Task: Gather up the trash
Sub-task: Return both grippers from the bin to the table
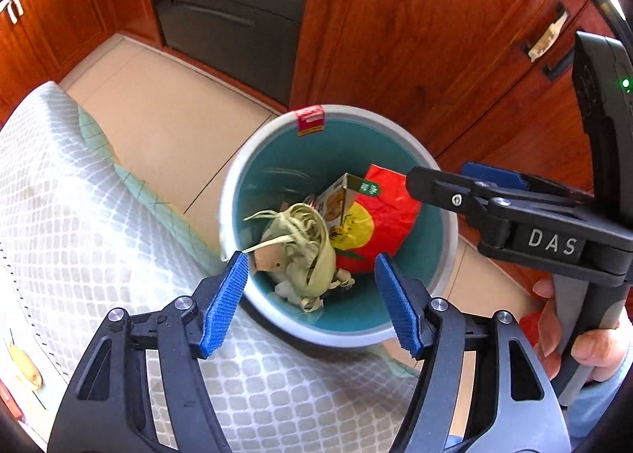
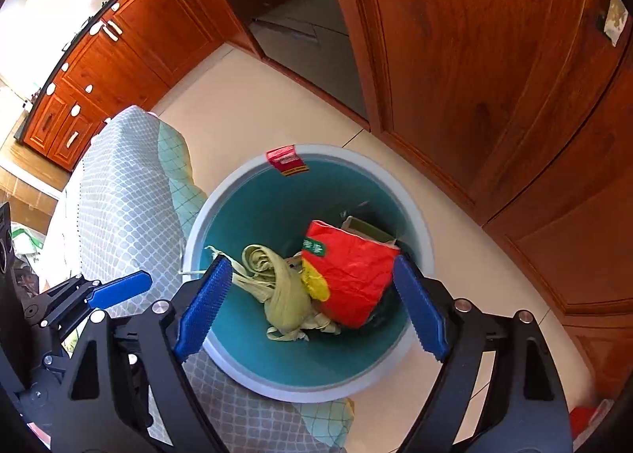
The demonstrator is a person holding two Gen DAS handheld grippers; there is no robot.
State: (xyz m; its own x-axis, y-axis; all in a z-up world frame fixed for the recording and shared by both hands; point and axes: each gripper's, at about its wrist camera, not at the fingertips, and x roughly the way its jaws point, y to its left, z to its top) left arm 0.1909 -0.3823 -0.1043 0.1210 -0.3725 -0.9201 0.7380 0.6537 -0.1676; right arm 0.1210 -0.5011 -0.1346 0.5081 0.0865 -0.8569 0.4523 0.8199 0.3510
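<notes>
A round bin with a white rim and teal inside stands on the floor beside the table; it also shows in the right wrist view. Inside lie a red and yellow bag, a small carton, and pale green leaf strips. My left gripper is open and empty above the bin's near rim. My right gripper is open and empty above the bin; it also shows from the side in the left wrist view.
A table with a white patterned cloth reaches the bin's left side. Wooden cabinets stand close behind the bin. A dark appliance sits further back. Beige floor tiles lie between.
</notes>
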